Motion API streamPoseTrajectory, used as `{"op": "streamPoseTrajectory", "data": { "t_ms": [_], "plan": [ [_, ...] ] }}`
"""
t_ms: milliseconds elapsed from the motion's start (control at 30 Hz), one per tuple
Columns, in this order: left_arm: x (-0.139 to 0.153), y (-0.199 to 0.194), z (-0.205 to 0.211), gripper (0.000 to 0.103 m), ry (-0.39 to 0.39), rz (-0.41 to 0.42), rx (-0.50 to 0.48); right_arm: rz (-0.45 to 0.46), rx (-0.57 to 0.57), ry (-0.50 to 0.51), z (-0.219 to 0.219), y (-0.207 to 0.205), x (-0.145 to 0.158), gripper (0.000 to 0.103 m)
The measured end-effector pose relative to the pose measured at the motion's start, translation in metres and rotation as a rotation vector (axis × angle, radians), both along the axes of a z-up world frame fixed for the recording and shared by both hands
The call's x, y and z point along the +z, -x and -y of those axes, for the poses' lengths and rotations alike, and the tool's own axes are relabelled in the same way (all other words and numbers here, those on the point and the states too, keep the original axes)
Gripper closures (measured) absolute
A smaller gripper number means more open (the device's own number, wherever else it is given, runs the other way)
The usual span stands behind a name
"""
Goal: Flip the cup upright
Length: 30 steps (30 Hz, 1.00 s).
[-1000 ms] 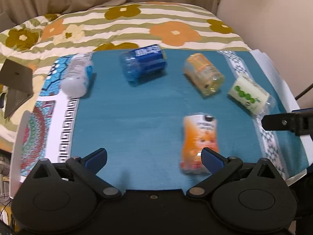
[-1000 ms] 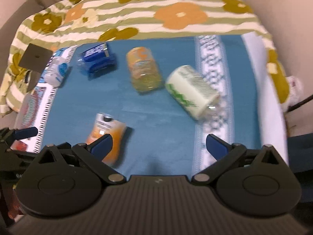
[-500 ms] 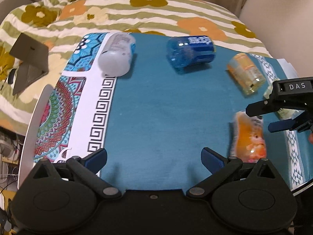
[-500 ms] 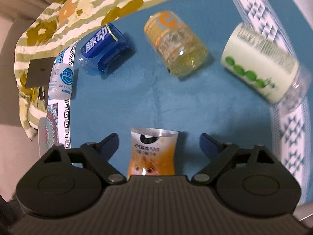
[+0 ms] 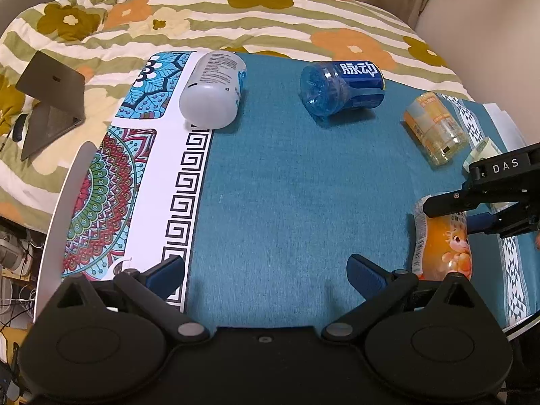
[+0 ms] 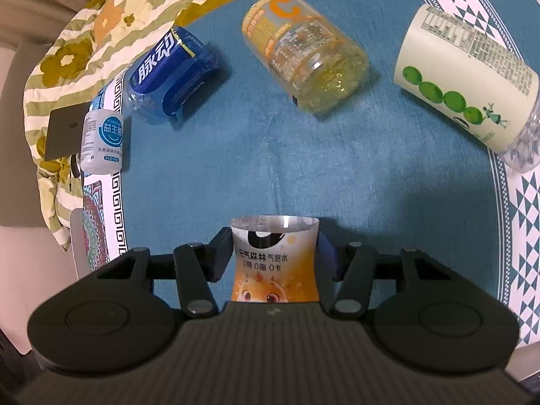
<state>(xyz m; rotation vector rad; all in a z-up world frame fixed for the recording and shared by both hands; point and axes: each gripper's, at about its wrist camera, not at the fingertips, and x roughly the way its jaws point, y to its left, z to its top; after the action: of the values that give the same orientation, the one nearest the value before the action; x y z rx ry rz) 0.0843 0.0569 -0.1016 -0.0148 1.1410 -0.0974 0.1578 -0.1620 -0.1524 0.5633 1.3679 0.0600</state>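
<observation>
An orange cup [image 6: 275, 260] with a cartoon label lies on its side on the teal cloth [image 6: 270, 168]. My right gripper [image 6: 275, 256] is shut on it, fingers pressing both flanks. In the left wrist view the same orange cup [image 5: 442, 236] lies at the right with the right gripper [image 5: 449, 216] around it. My left gripper [image 5: 266, 270] is open and empty, low over the cloth [image 5: 287, 202], left of the cup.
Other cups lie on their sides: a blue one [image 5: 341, 89] [image 6: 168, 81], a white one [image 5: 212, 92] [image 6: 103, 140], a yellow-orange one [image 5: 433, 128] [image 6: 303, 54] and a green-dotted white one [image 6: 469, 84]. A laptop [image 5: 50, 101] sits on the flowered blanket [image 5: 202, 20] at left.
My right gripper moved down over the orange cup and closed on it. My left gripper swung left, so the orange cup now sits at its right edge.
</observation>
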Motion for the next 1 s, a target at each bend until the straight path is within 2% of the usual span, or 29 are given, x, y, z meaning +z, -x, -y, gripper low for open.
{"op": "streamPoseTrajectory", "data": {
  "t_ms": [233, 367, 500, 767, 1000],
  "plan": [
    [0.005, 0.003, 0.001, 0.0, 0.002, 0.005, -0.004, 0.051, 0.005, -0.004, -0.001, 0.007, 0.015, 0.037],
    [0.011, 0.006, 0.0, 0.0, 0.004, 0.017, -0.001, 0.17, 0.003, 0.024, -0.002, 0.017, 0.042, 0.037],
    [0.013, 0.01, -0.001, 0.0, 0.005, 0.025, 0.003, 0.351, -0.01, 0.103, -0.01, 0.032, 0.058, 0.037],
    [0.006, 0.023, -0.004, 0.0, -0.008, 0.036, 0.004, 0.639, 0.015, 0.29, -0.033, 0.051, 0.037, 0.037],
    [-0.002, 0.028, -0.007, 0.0, -0.014, 0.048, -0.006, 0.773, 0.036, 0.367, -0.044, 0.065, 0.018, 0.036]
  ]
}}
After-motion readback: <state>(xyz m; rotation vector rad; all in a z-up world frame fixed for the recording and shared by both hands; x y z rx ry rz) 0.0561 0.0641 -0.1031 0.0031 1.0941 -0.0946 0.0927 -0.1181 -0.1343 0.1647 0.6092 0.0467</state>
